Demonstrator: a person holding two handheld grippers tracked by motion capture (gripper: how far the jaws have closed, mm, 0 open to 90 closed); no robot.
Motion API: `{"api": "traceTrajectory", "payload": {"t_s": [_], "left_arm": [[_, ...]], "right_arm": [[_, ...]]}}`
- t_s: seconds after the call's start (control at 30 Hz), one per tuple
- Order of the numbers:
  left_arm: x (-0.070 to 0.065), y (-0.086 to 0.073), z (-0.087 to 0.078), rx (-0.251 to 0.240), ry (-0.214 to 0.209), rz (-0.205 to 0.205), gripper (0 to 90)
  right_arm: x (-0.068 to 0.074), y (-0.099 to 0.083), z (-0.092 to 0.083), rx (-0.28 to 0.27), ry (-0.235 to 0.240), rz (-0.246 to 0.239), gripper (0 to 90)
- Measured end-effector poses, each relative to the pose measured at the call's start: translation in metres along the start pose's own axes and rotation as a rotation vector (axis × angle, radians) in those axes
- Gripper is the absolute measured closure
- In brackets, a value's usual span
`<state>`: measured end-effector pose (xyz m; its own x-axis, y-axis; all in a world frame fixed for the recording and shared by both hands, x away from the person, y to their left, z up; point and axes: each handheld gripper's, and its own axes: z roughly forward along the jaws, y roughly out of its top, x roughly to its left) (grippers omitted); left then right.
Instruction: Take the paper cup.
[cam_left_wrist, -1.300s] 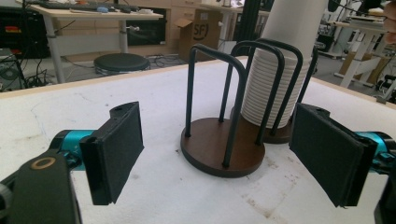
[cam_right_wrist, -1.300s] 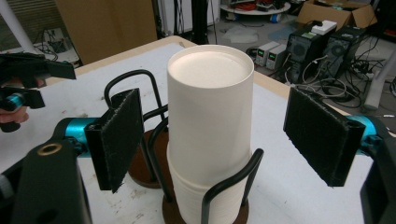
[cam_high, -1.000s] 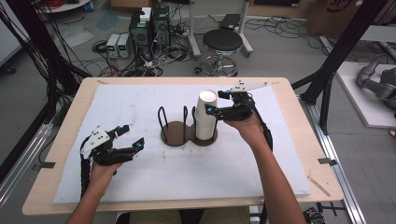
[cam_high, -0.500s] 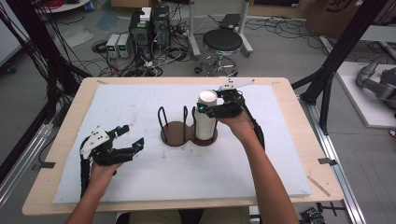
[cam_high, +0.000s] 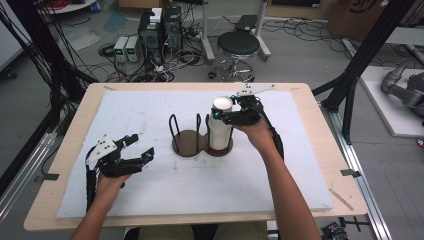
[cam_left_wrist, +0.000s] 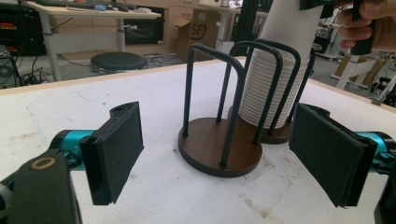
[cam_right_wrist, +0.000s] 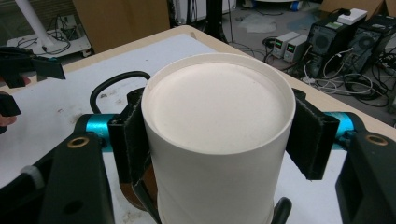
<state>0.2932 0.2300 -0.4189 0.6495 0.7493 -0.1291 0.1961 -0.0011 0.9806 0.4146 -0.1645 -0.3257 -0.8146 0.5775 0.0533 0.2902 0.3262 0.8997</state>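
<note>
A dark wooden holder (cam_high: 186, 146) with two round bases and black wire loops stands mid-table. Its right base carries a stack of upturned white paper cups (cam_high: 220, 134), seen ribbed in the left gripper view (cam_left_wrist: 264, 95). My right gripper (cam_high: 221, 113) reaches in from the right at the top of the stack. Its jaws have just been closing, and its pads now press both sides of the top cup (cam_right_wrist: 217, 135). My left gripper (cam_high: 141, 146) rests low at the left of the mat, open, with the holder (cam_left_wrist: 219, 151) ahead of its pads and nothing between them.
A white foam mat (cam_high: 150, 200) covers most of the wooden table (cam_high: 320, 150). The holder's left base has only its wire loops (cam_high: 175, 127). Beyond the far edge are a stool (cam_high: 238, 45), cables and equipment boxes on the floor.
The right gripper's jaws have come in from wide apart onto the top cup of the stack. The left gripper has stayed where it was.
</note>
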Motion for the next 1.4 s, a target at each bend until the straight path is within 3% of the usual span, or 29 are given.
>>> {"api": "traceTrajectory", "payload": {"t_s": [0.23, 0.73, 1.13, 1.4], "left_arm": [[0.0, 0.0, 0.0, -0.005, 0.001, -0.003, 17.4], [0.0, 0.001, -0.002, -0.015, -0.008, -0.004, 17.4], [-0.005, 0.002, 0.0, -0.018, -0.042, 0.004, 17.4], [-0.01, 0.002, 0.002, -0.019, -0.066, 0.021, 17.4]], "right_arm": [[0.0, 0.005, -0.003, -0.019, 0.011, 0.0, 32.4], [0.005, 0.04, -0.021, -0.069, 0.001, -0.023, 32.7], [0.014, 0.05, -0.057, -0.14, -0.021, -0.03, 33.0], [0.027, 0.048, -0.088, -0.154, -0.038, -0.077, 33.4]]}}
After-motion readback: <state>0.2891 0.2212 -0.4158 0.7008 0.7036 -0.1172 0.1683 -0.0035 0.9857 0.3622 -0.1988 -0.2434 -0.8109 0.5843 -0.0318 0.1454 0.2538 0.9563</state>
